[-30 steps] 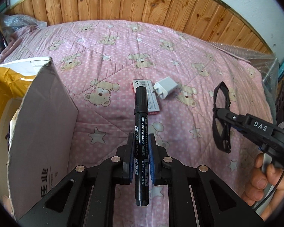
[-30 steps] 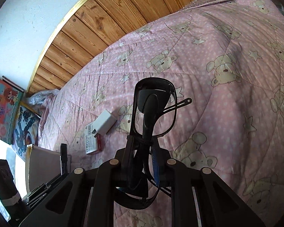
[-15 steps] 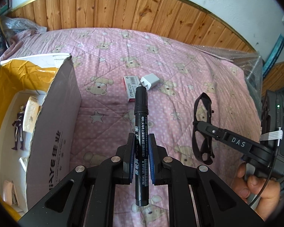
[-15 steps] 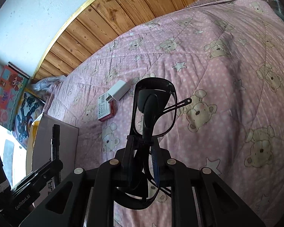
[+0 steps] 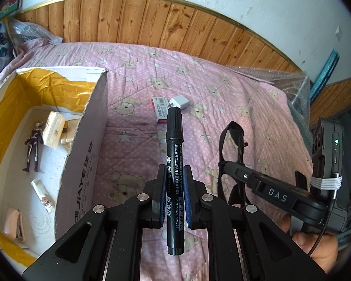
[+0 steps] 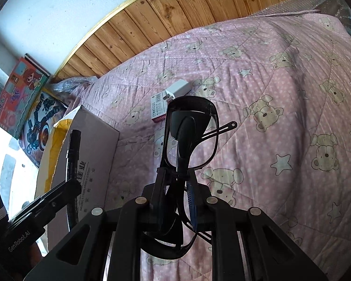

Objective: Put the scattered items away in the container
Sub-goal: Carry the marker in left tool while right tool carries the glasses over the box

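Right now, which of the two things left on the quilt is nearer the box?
The red-edged packet: it lies on the box side, with the white charger touching its far corner, further from the box.

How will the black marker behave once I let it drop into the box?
The black marker looks rigid and light. Its round barrel would probably roll on the cardboard box floor until it meets the toy figure or a wall. The left hand-held gripper clamps mid-barrel, so it should fall fairly level.
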{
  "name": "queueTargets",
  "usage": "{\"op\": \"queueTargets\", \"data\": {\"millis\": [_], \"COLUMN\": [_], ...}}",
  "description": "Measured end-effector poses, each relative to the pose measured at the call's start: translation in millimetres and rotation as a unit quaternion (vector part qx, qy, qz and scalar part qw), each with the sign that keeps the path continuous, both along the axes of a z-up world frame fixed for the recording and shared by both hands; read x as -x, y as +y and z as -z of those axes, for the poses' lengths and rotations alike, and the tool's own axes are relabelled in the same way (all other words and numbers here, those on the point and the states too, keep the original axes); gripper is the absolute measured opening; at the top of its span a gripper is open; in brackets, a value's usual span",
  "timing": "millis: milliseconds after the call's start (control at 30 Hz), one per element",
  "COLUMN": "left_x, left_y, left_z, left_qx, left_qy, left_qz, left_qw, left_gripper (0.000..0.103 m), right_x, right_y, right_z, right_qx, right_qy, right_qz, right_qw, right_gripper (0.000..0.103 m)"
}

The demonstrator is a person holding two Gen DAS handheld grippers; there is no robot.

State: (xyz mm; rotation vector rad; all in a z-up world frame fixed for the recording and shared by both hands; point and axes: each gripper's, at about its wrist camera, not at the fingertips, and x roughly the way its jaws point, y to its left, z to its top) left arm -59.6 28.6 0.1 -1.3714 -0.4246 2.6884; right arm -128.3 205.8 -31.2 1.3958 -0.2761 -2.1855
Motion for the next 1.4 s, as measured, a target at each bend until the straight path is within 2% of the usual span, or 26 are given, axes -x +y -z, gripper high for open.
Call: {"op": "queueTargets", "data": {"millis": [733, 1033, 1400], "left_x": [-62.8, -85.3, -99.9], "left_y": [-27.5, -49.1, -94.9], "left_z": [-16.7, -25.5, -29.1], "left_qx": [-0.032, -0.049, -0.067], "left_qy": [0.037, 0.055, 0.064], "left_qz": [-0.004, -0.026, -0.071], "left_qw": [0.9988, 0.9969, 0.9932], "left_gripper": [0.013, 0.013, 0.013], "right_x": [-79.1, -107.2, -121.4], "right_y": [-39.9, -69.1, -107.1], "right_z": [-52.5, -73.3, -98.6], "right_qx": [-0.021, -0.045, -0.054], "right_qy": [0.072, 0.119, 0.158], "right_qz": [-0.063, -0.112, -0.168], "right_qw": [0.995, 0.986, 0.972], "right_gripper": [0.018, 0.018, 0.018]}}
